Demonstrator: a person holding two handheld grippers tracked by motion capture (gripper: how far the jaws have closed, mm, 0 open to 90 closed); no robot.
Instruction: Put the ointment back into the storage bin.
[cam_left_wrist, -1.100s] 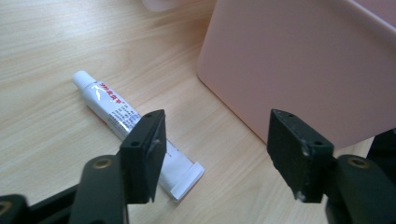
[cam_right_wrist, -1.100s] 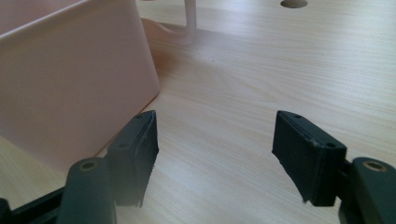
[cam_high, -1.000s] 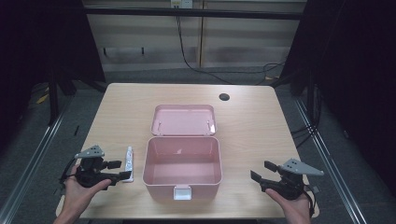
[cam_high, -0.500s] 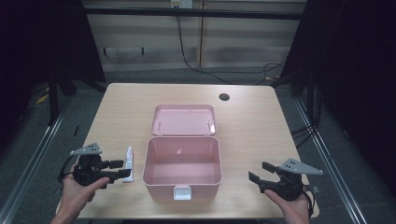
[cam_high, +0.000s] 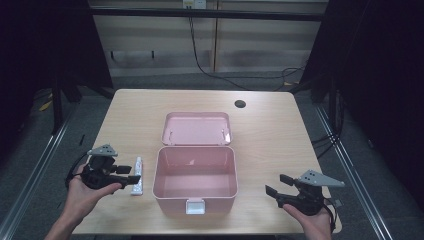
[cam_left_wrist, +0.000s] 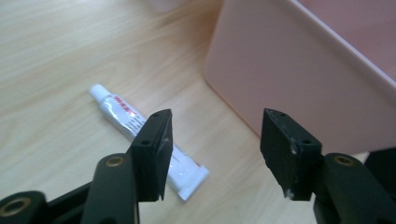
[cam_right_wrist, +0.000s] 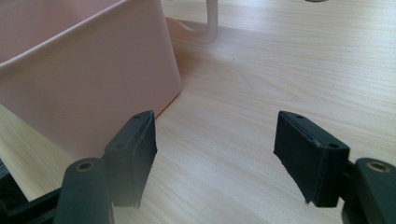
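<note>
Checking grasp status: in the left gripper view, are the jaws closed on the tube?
No. The white tube lies flat on the table, with the left gripper jaws apart above it, nothing between them.

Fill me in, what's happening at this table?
A person holds a gripper in each hand beside an open, empty pink box. The left gripper hovers over a small white tube lying on the table; its jaws have just been closing, with nothing between them. The right gripper waits open beside the box.
</note>
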